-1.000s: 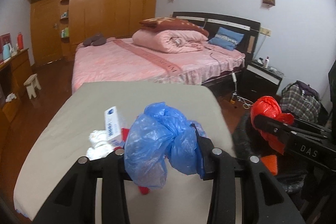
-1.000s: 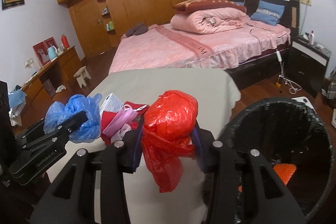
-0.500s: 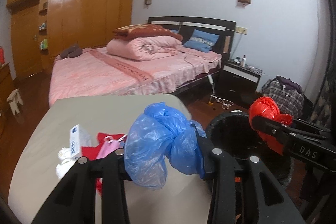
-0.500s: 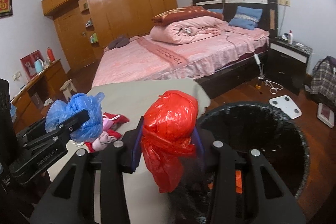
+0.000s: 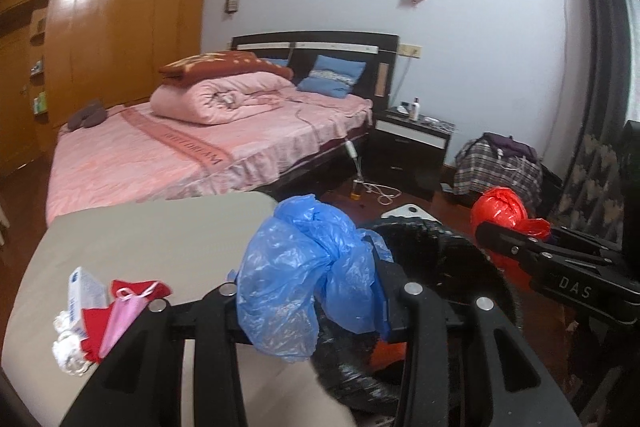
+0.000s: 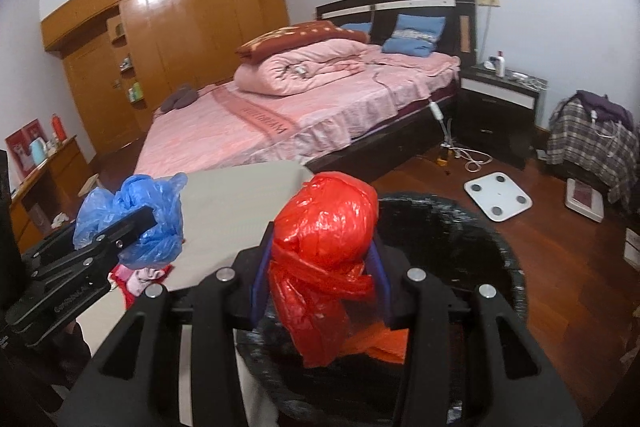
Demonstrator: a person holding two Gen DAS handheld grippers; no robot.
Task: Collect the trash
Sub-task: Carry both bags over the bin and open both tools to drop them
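Red bag [image 6: 326, 259] in right gripper [image 6: 320, 279]

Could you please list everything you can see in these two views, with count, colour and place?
blue bag: 1, blue plastic, clamped in the left tongs
red bag: 1, red plastic, clamped in the right tongs, above the bin
bin: 1, black-lined, on the floor beside the table, something orange inside
table: 1, beige top, left of the bin
small trash pile: 1, white box, red and pink pieces, white wad, near table edge
bed: 1, pink cover, rolled quilt, blue pillows
wardrobe: 1, brown wood, far wall
nightstand: 1, black and white, beside the bed
scale: 1, white, on the floor
left tongs: 1, black
right tongs: 1, black
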